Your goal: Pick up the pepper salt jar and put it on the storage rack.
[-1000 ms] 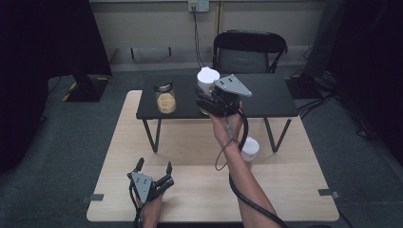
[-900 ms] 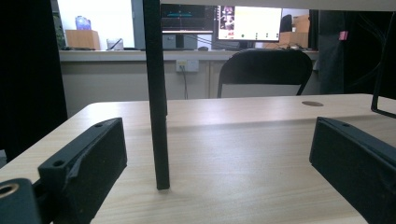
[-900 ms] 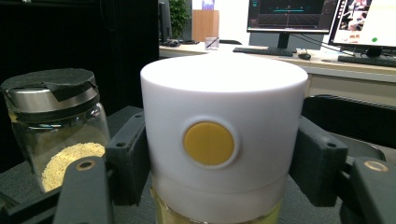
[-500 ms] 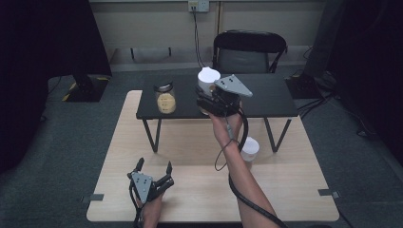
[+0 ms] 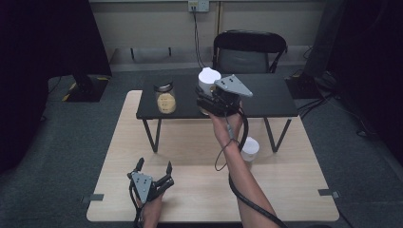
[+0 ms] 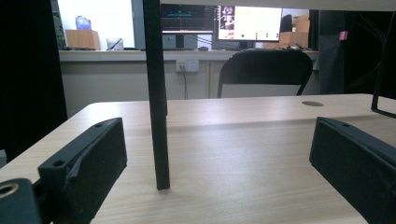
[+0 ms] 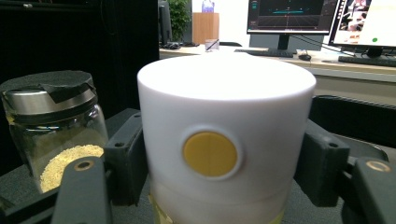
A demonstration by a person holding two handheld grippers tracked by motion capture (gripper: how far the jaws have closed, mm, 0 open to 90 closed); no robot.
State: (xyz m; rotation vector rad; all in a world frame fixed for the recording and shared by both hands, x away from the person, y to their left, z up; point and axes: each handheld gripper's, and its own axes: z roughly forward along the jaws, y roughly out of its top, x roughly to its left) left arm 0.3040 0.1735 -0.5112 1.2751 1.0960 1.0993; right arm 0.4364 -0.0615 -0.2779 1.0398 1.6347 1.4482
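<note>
Gripping the white canister [image 7: 226, 140] on the black shelf [image 5: 271, 95], the right gripper [image 5: 215, 100] hasn't lifted it; the left gripper [image 5: 153, 167] rests spread.

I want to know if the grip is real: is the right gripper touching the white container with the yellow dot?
Touching. In the right gripper view, the right gripper has both black jaws pressed flat against the sides of the white container, with no gap on either side.

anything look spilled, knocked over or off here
Nothing stands out. The glass jar stands upright on the black shelf with its grains inside. The right gripper is shut on the upright white container. A second white container stands on the wooden table.
</note>
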